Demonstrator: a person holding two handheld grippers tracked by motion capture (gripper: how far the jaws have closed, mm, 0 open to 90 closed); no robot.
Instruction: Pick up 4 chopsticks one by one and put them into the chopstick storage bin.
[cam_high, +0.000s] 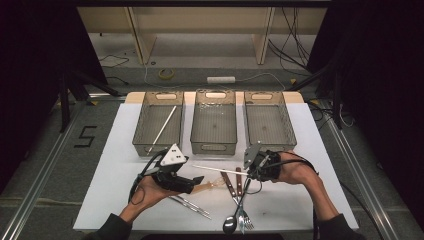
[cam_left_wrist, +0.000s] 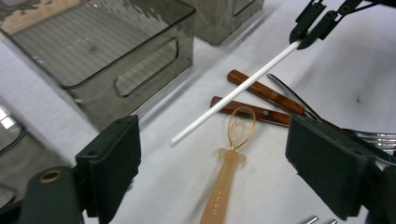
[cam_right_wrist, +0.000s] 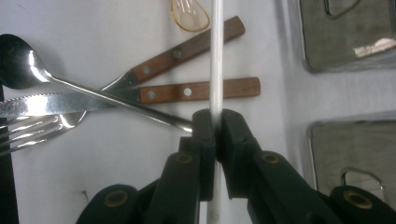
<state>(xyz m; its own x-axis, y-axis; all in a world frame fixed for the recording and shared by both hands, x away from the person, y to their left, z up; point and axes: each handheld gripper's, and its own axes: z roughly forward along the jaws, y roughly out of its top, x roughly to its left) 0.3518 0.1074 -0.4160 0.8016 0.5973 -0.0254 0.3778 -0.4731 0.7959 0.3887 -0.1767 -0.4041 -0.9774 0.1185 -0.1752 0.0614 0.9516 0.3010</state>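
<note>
So the right gripper (cam_right_wrist: 215, 122) has its jaws pinched tight on a thin white stick (cam_right_wrist: 217, 56), gripping it near 1 end. In the high view that stick (cam_high: 220, 170) hangs level above the white worktop (cam_high: 120, 150), just in front of the middle bin (cam_high: 214, 122), pointing toward the left gripper (cam_high: 197, 181).

The left gripper (cam_left_wrist: 215, 172) has its jaws spread wide with nothing between the pads, hovering over an amber plastic spoon (cam_left_wrist: 231, 158) lying flat near the front edge of the worktop.

Under the stick there are 2 wooden-handled utensils (cam_right_wrist: 187, 70), crossed by a metal spoon (cam_right_wrist: 28, 65) and a fork (cam_right_wrist: 28, 128), all toward the front edge, right of centre. 3 smoky clear bins sit in a row along the back edge; the left bin (cam_high: 159, 122) already has another white stick (cam_high: 162, 129) lying in it diagonally.
</note>
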